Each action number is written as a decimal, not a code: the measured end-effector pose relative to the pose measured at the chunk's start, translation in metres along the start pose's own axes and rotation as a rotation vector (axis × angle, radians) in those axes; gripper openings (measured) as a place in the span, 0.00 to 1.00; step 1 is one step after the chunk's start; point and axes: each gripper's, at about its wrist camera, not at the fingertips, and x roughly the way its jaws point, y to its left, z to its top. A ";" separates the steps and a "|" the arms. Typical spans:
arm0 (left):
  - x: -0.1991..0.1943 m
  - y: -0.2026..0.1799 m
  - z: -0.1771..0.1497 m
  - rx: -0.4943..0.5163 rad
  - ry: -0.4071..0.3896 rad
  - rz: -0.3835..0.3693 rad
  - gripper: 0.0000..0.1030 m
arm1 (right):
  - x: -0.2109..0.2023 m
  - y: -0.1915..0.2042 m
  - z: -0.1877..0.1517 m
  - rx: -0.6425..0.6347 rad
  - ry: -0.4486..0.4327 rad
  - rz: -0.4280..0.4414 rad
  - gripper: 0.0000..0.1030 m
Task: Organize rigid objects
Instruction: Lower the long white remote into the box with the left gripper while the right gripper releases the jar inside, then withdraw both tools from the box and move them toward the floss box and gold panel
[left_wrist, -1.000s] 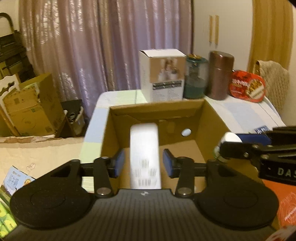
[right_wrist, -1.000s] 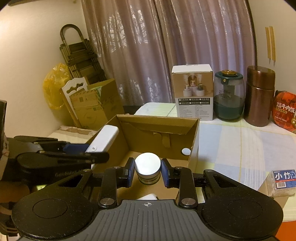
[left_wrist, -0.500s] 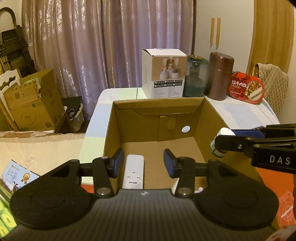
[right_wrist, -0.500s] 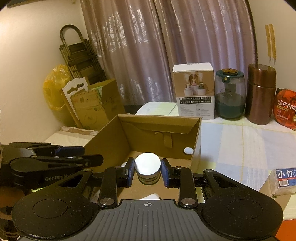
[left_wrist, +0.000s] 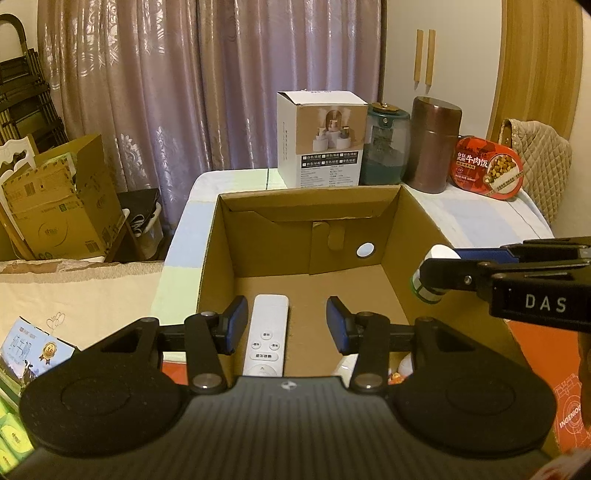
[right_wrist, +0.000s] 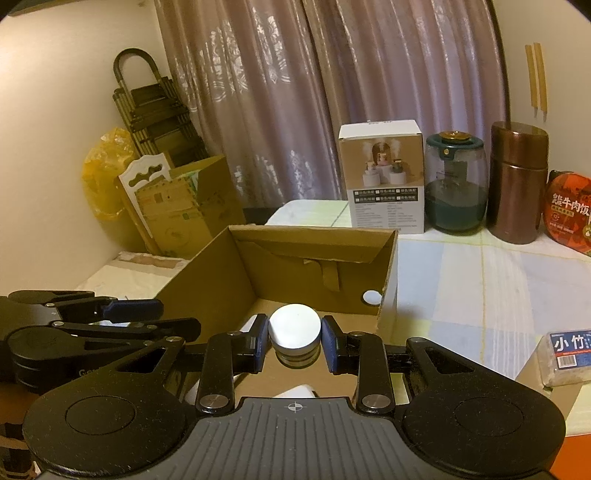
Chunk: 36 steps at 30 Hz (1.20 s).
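Curtained room, box (left_wrist: 406, 236) on bench: right hand-held gripper (right_wrist: 294, 341) pinches a stiff, slick little jar (right_wrist: 294, 334) by its lid; left hand-held gripper (left_wrist: 284, 325) gapes empty over the remote (left_wrist: 266, 332).

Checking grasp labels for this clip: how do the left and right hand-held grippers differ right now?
The left hand-held gripper is open and empty, above the white remote lying in the cardboard box. The right hand-held gripper is shut on a small silver-lidded jar, held off the box floor. Both hover over the box.

Purple curtain (left_wrist: 207, 85) behind copper canister (left_wrist: 434, 144)
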 end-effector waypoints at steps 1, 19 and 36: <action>0.000 0.000 0.000 0.000 0.000 0.000 0.40 | 0.000 0.000 0.000 0.000 0.000 0.000 0.27; 0.000 -0.006 -0.001 0.007 -0.002 -0.011 0.40 | -0.001 -0.006 0.000 -0.013 -0.030 -0.041 0.35; -0.006 -0.015 0.000 0.005 -0.008 -0.026 0.40 | -0.019 -0.017 0.006 -0.007 -0.092 -0.053 0.43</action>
